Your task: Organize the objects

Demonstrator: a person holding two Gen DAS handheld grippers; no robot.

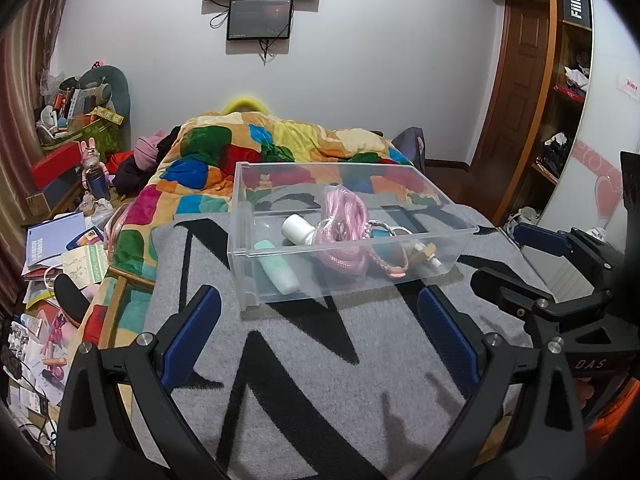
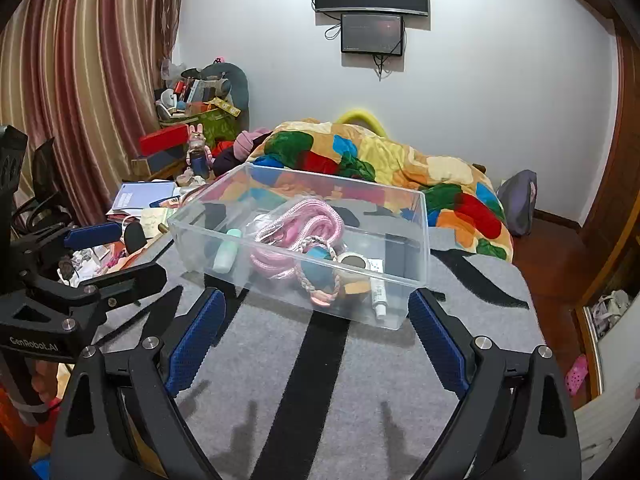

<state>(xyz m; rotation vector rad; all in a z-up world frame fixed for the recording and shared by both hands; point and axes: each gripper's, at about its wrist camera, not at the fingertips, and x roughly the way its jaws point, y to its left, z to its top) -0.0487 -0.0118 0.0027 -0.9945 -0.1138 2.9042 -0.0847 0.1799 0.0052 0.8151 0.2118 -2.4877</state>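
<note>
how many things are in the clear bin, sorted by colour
Pink: 2, the rope bundle and the braided strap
Mint green: 1, the tube
White: 3, the bottle, the small tube and the round compact
Blue: 1, the ball
Total: 7 in the clear bin

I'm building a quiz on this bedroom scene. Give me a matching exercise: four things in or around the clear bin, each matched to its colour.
Things:
1. tube with cap
2. coiled rope
3. blanket under the bin
4. bottle lying on its side

Colours:
A. white
B. pink
C. grey with black letters
D. mint green

Pairs: 1-D, 2-B, 3-C, 4-A

All but the blanket lie inside the clear bin. The left gripper and right gripper both have jaws open, holding nothing.
</note>
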